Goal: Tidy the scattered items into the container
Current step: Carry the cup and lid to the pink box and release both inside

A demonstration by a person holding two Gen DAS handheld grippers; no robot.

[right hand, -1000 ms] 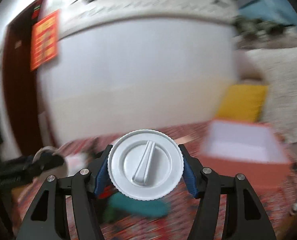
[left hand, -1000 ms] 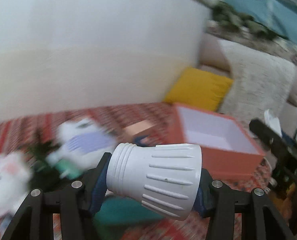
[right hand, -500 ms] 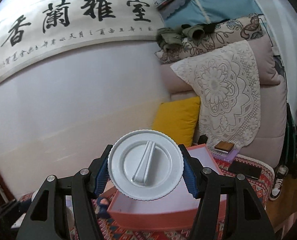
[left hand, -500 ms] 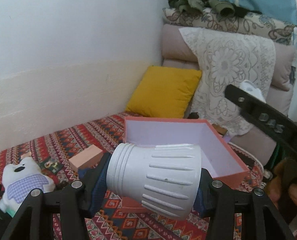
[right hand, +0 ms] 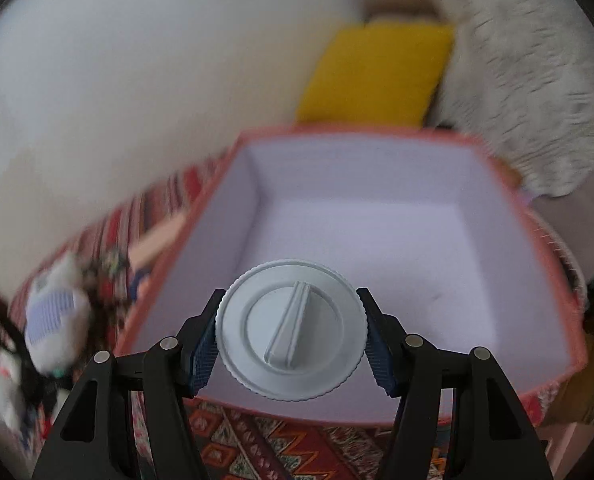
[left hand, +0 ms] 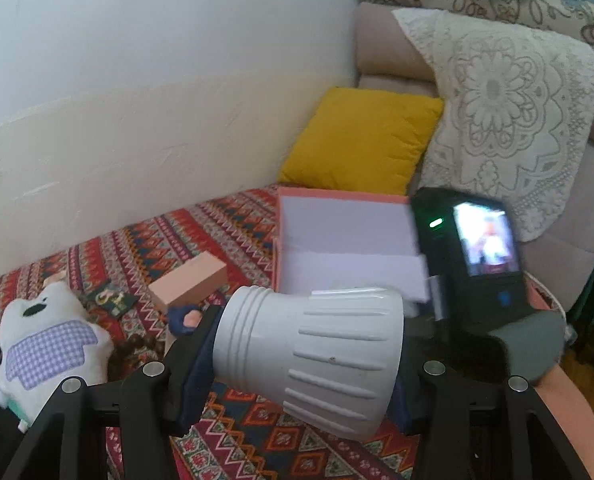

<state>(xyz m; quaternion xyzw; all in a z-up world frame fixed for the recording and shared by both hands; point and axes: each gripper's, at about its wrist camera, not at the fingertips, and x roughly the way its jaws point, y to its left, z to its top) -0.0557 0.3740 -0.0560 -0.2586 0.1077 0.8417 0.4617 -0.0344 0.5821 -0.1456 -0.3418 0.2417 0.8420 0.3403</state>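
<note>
My left gripper (left hand: 297,364) is shut on a white ribbed jar (left hand: 313,356) lying sideways between its pads. Past it stands the open pink box (left hand: 337,200) with a pale empty inside. My right gripper (right hand: 291,338) is shut on a round white lid (right hand: 291,330) with a ridge handle, hanging over the near part of the same pink box (right hand: 377,134). In the left wrist view, the right hand's device (left hand: 473,256) with its lit screen covers the box's right side.
On the patterned red cloth (left hand: 145,240) lie a white plush bear (left hand: 49,340), a pink block (left hand: 191,280), a small dark card (left hand: 111,298) and a blue piece (left hand: 183,318). A yellow cushion (left hand: 361,140) and a lace-covered sofa (left hand: 509,112) stand behind the box.
Both grippers swung right toward the box, each keeping its hold. The right gripper tipped down and now hangs over the box's inside. The right hand's device came in front of the box.
</note>
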